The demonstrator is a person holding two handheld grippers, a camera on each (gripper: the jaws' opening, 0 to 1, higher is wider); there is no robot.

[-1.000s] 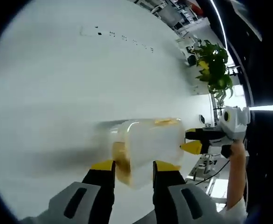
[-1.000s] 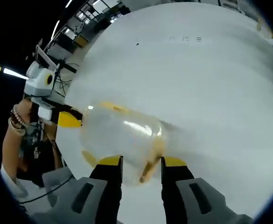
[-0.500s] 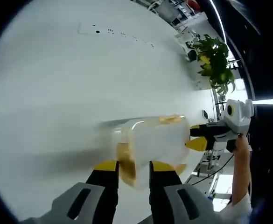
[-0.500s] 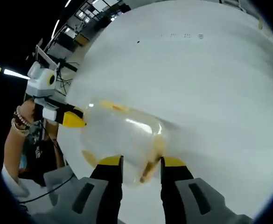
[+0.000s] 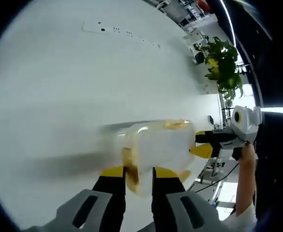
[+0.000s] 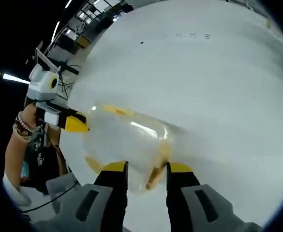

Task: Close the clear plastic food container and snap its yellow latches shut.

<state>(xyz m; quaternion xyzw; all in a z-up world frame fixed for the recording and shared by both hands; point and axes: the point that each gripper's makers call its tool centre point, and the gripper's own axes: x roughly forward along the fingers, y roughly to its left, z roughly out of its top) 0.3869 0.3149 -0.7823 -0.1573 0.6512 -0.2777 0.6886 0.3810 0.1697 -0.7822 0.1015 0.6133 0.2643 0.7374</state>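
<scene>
Tools meet at the box from opposite ends. In the left gripper view, the left tool comes up from the bottom with its two yellow-tipped jaws drawn close on the near end of the clear plastic box, pinching a yellow latch between them. The box sits on the white table, its lid on top and another yellow latch showing along its far upper edge. At the box's far end the right tool reaches in from the right, one yellow tip touching the box wall; a hand holds it from behind. A green potted plant stands beyond the table's edge.

In the right gripper view, the right tool rises from the bottom, its jaws part open with the near end of the box between them; whether the tips press on it I cannot tell. A yellow latch hangs down in the gap. The left tool touches the box's far end from the left, held by a hand with beaded bracelets on the wrist. The table spreads pale behind.
</scene>
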